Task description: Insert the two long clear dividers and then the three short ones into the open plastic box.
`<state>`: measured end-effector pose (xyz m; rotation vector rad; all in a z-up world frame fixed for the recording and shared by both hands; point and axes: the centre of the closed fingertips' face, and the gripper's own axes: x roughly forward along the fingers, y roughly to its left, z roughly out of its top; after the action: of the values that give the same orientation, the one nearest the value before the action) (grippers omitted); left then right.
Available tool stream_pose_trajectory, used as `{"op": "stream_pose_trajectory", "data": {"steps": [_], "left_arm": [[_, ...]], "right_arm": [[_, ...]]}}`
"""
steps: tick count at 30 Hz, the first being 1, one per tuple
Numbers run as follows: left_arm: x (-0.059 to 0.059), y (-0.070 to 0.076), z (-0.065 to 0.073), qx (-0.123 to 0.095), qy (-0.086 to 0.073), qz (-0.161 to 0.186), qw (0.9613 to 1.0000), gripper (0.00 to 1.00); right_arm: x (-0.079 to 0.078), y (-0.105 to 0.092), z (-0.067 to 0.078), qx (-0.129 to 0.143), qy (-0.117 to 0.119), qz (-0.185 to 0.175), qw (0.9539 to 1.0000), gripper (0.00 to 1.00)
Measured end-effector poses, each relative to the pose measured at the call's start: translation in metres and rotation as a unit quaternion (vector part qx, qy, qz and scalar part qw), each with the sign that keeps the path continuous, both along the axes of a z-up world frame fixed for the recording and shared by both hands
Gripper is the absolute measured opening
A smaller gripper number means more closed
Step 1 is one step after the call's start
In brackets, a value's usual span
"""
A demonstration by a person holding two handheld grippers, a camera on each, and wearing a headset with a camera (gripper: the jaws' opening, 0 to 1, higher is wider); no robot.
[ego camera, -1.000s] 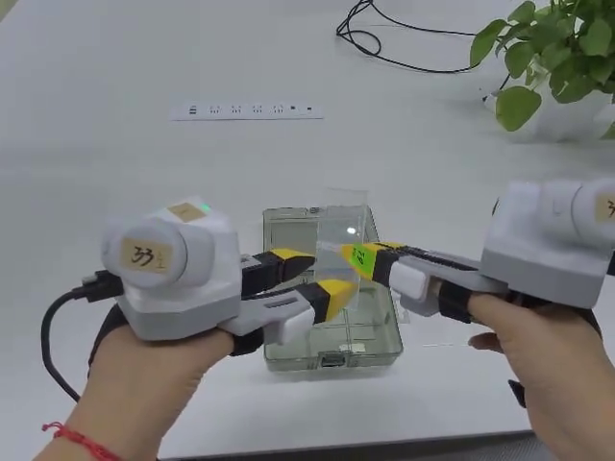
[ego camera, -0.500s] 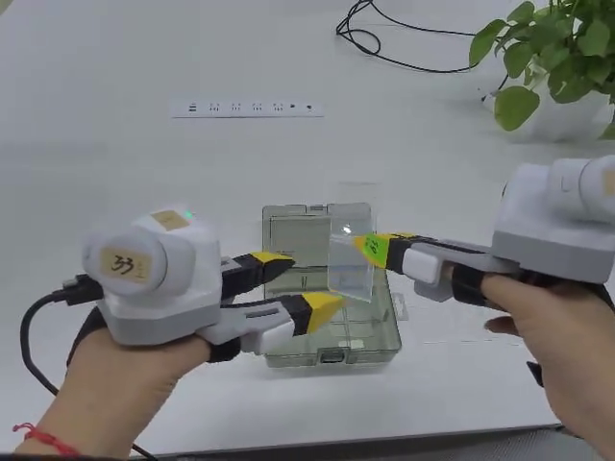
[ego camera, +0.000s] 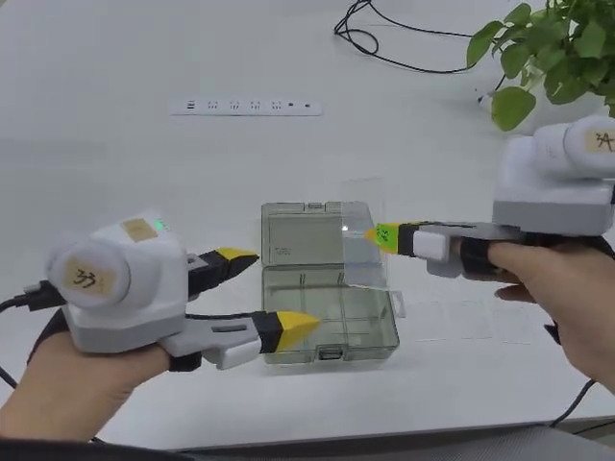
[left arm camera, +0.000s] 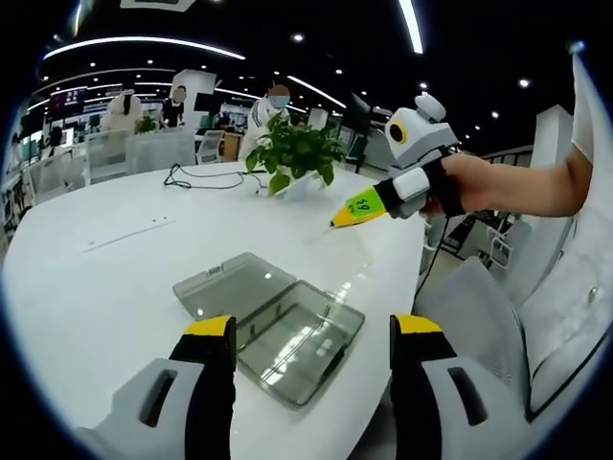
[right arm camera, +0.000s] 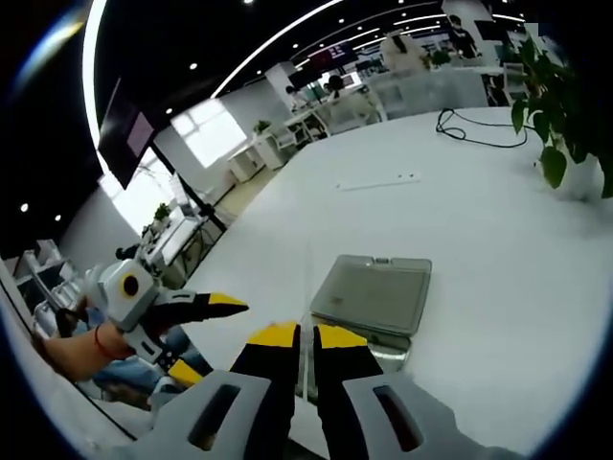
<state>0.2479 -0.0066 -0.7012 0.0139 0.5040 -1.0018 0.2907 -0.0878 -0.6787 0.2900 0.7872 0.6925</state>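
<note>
The right gripper (ego camera: 386, 236) is clamped on a clear divider (ego camera: 363, 257), and the sheet is held in the air over the right half of the open plastic box (ego camera: 317, 312). In the right gripper view the divider is seen edge-on, pinched between jaws drawn almost together. The left gripper (ego camera: 266, 292) is spread wide, with nothing between its jaws, and is held at the box's front left. The box is laid on the white tabletop (ego camera: 144, 173), its lid (ego camera: 300, 235) folded flat behind it. A power strip (ego camera: 245, 107) is seen farther back, and a potted plant (ego camera: 548, 48) at the far right.
</note>
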Motion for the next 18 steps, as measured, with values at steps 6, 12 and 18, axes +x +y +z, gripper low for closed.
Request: {"op": "stream_pose_trajectory", "data": {"steps": [6,12,18], "left_arm": [[-0.001,0.004,-0.002,0.009,-0.009,-0.011,0.9999,0.75],[-0.004,0.006,-0.005,0.016,-0.023,-0.03,0.9991,0.87],[-0.007,0.01,-0.01,0.022,-0.028,-0.044,0.9984,0.94]], "right_arm": [[0.003,-0.006,-0.013,-0.026,0.048,-0.009,0.9985,0.07],[0.005,-0.012,-0.026,-0.042,0.103,-0.019,0.9937,0.07],[0.002,-0.01,-0.036,-0.051,0.146,-0.03,0.9875,0.07]]}}
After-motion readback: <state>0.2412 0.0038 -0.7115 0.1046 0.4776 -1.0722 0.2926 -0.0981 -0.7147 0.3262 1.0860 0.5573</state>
